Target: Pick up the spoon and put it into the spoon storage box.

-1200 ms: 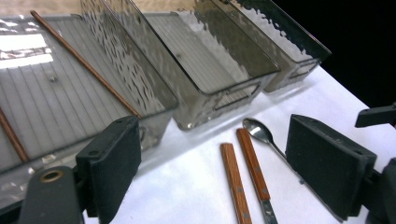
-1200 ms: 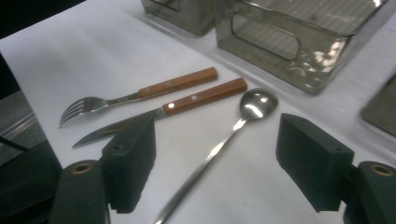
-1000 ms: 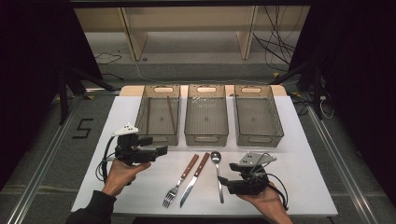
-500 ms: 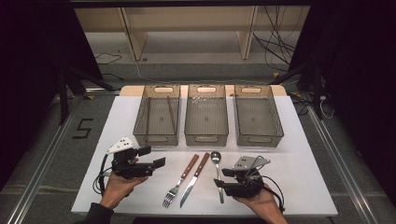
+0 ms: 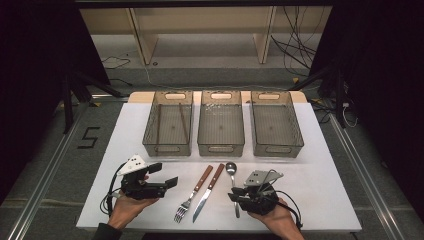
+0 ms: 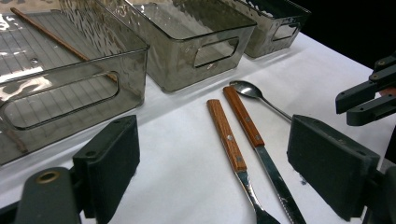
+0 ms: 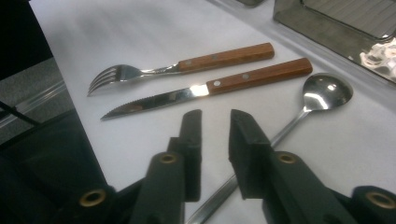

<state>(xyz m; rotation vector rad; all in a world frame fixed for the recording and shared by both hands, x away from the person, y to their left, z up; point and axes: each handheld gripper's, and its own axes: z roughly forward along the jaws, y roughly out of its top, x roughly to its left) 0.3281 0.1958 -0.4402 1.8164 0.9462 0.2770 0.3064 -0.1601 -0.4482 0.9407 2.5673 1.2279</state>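
Right gripper closing in on the spoon

On the bench, left gripper hovers with fingers wide and empty beside fork and knife; right gripper has just narrowed its fingers over the spoon handle, a gap remaining, so the pickup looks imminent.

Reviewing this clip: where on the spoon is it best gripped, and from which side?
Grip the spoon on its thin straight handle, near the middle, coming from above with the fingers either side. It lies flat on the table, bowl toward the bins, with the knife close alongside.
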